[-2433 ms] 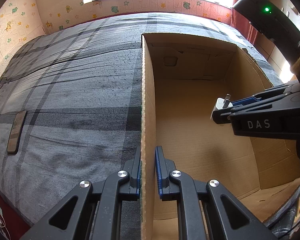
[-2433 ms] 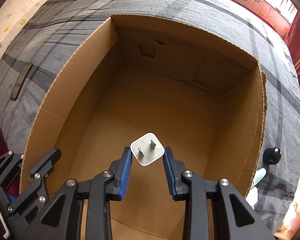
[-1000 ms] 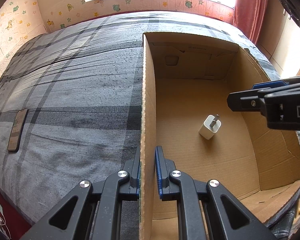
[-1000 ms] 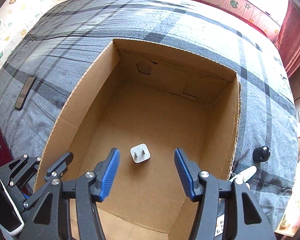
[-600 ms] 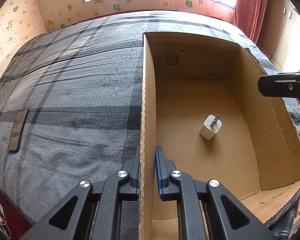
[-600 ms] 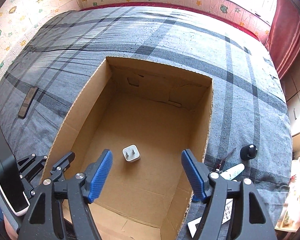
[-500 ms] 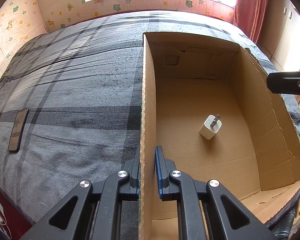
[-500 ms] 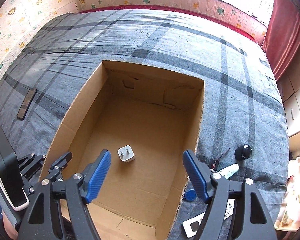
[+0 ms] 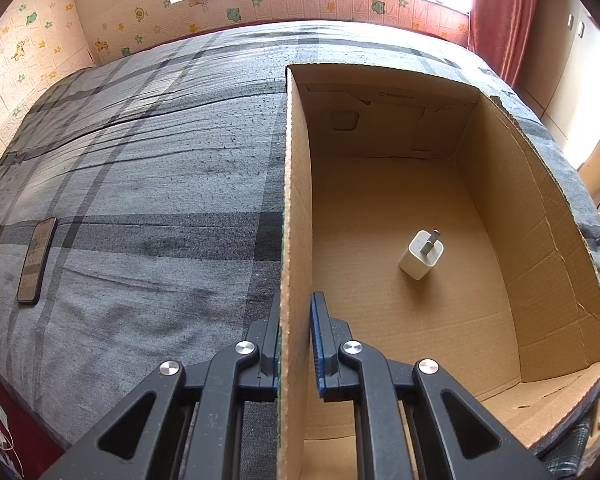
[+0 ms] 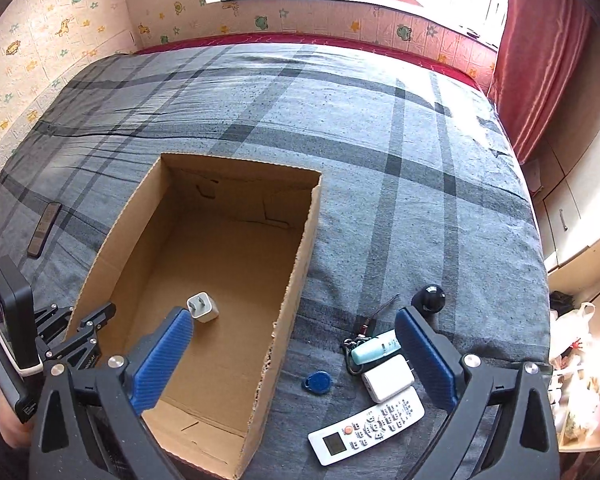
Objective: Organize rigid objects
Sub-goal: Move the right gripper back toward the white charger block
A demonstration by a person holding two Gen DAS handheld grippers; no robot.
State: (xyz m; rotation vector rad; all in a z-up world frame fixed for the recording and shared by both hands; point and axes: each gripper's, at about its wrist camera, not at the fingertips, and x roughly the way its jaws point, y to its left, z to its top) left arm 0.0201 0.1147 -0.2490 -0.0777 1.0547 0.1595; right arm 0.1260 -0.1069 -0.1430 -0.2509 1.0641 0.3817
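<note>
Left hand-held gripper (image 9: 295,334) pinches the box (image 9: 296,200) wall. Right hand-held gripper (image 10: 296,356), empty, jaws opening, should centre over the remote (image 10: 366,426) at lower frame before closing.

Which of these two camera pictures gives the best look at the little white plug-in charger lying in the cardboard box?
The left wrist view. There the small white charger cube sits large and unobstructed on the cardboard box floor, prongs visible. The right wrist view shows it smaller, right beside that gripper's blue pad.
</note>
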